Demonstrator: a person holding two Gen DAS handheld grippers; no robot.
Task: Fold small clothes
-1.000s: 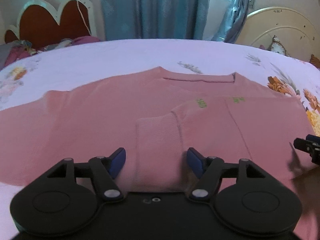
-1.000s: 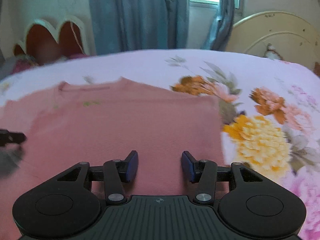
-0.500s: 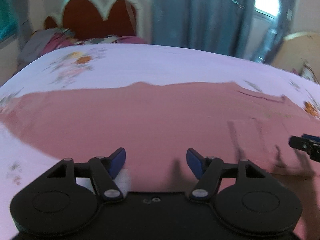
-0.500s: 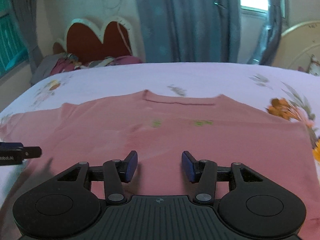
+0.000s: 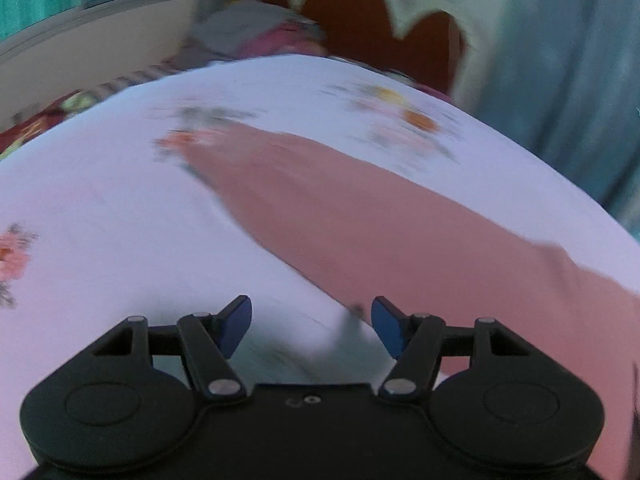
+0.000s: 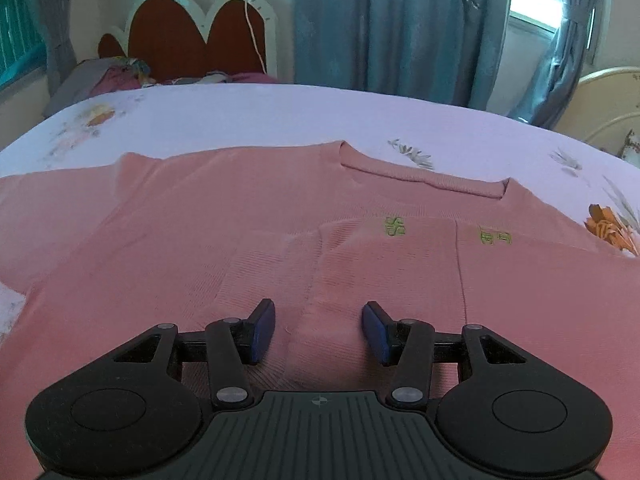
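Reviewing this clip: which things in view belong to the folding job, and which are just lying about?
Belong to the job:
- pink knitted sweater, spread flat, one sleeve already folded across its front
- left gripper, open, empty
- right gripper, open, empty

Just lying about:
- white floral bedsheet
- heap of grey and pink clothes by the red scalloped headboard
- blue curtains

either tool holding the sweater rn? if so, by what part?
Neither. The left tool and right tool are both open above the pink sweater, gripping nothing.
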